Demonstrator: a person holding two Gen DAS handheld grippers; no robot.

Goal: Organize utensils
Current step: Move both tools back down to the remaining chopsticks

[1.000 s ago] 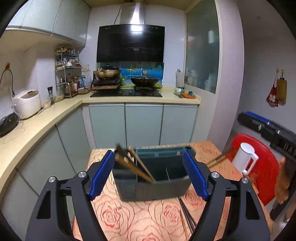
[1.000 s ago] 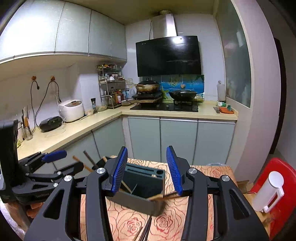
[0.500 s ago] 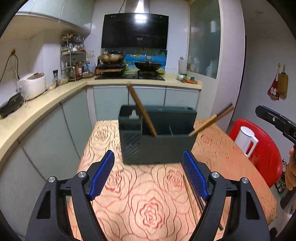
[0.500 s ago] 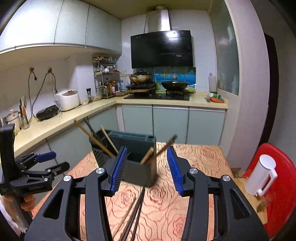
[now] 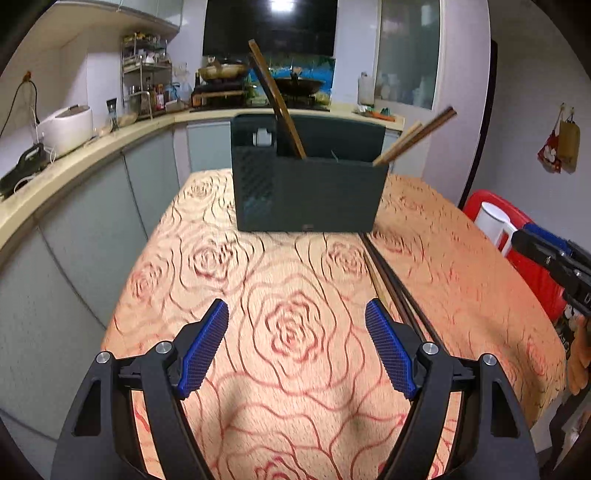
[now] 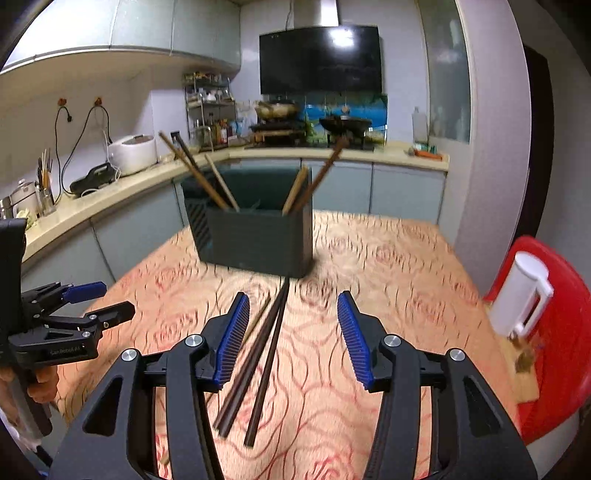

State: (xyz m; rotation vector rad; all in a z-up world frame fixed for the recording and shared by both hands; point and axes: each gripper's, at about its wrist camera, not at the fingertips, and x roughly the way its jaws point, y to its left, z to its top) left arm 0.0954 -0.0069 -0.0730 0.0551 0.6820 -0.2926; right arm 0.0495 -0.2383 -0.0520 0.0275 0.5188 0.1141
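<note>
Indoor kitchen light, moderate, cool-purple cast on walls. Bright glare spot on glossy range hood (image 5: 271,22), same in right view (image 6: 320,59); light src seems overhead, facing hood. Tablecloth (image 5: 295,332) shows motion blur, worse in right view (image 6: 369,266) below utensil holder (image 6: 255,236). Soft shadow at holder (image 5: 306,195) base. Strong fisheye bend, black vignette at corners. Far counter below hood soft, low detail.

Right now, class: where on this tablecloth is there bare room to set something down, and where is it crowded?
Free: the cloth left of the loose chopsticks, in front of the dark holder; also the cloth between them and the red chair. Crowded: the chopstick strip itself.
</note>
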